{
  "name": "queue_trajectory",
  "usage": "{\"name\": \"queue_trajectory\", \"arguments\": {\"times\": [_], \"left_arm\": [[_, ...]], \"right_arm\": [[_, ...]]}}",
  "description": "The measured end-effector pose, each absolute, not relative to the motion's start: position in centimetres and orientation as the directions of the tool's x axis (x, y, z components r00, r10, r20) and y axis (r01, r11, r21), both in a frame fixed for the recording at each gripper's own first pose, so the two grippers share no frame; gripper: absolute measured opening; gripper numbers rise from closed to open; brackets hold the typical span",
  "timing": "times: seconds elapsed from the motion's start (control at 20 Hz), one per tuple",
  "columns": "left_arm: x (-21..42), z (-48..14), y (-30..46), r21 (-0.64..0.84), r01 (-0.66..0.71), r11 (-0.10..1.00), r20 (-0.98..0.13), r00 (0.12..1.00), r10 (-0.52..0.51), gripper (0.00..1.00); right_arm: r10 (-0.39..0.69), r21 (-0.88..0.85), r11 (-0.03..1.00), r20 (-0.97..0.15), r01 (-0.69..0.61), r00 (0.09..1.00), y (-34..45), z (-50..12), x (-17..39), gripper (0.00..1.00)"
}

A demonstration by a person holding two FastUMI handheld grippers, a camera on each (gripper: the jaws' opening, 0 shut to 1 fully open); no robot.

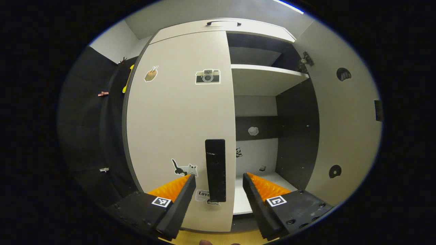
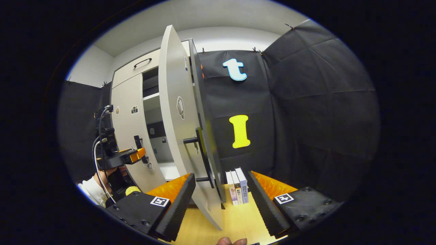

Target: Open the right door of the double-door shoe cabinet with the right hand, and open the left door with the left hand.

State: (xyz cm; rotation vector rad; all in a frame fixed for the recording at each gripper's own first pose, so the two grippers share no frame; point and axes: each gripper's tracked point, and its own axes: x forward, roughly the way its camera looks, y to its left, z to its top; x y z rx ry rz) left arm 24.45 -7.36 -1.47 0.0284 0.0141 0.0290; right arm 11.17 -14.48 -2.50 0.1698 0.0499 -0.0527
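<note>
Booth: one cabinet (image 1: 218, 25), two doors, three books (image 2: 237, 186).

Black cloth wall (image 2: 306, 102), pale ceiling (image 2: 204, 17), 3 books (image 2: 237, 187)

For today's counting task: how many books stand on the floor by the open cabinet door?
3, upright in a row in the right gripper view: left book, middle book, right book, against the booth wall just right of the open right door. More may hide behind the door.
</note>
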Motion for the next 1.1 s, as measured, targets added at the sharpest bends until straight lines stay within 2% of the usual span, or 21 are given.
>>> {"name": "queue_trajectory", "arguments": {"times": [0.1, 0.15, 0.55, 0.85, 1.1], "left_arm": [[25.8, -1.5, -7.1, 0.004, -0.03, 1.0, -0.004, 1.0, 0.03, 0.77], [26.4, -1.7, -7.1, -0.006, -0.024, 1.0, -0.01, 1.0, 0.024, 0.76], [28.3, -2.1, -7.2, -0.001, -0.017, 1.0, -0.031, 0.999, 0.017, 0.37], [28.3, -3.0, -7.3, 0.038, -0.02, 0.999, -0.083, 0.996, 0.023, 0.36], [27.7, -2.9, -7.2, -0.026, 0.012, 1.0, -0.123, 0.992, -0.016, 0.22]], "right_arm": [[-0.059, 0.154, 0.986, -0.046, 0.066, 0.997, -15.0, -2.3, 11.0, 0.96], [-0.065, 0.146, 0.987, -0.043, 0.071, 0.997, -15.1, -2.2, 10.8, 0.96], [-0.097, 0.133, 0.986, -0.029, 0.1, 0.995, -16.2, -1.7, 10.1, 0.96], [-0.093, 0.12, 0.988, -0.013, 0.094, 0.996, -15.2, -0.9, 9.7, 0.96], [-0.101, 0.074, 0.992, 0.008, 0.1, 0.995, -14.7, -0.2, 8.7, 0.96]]}}
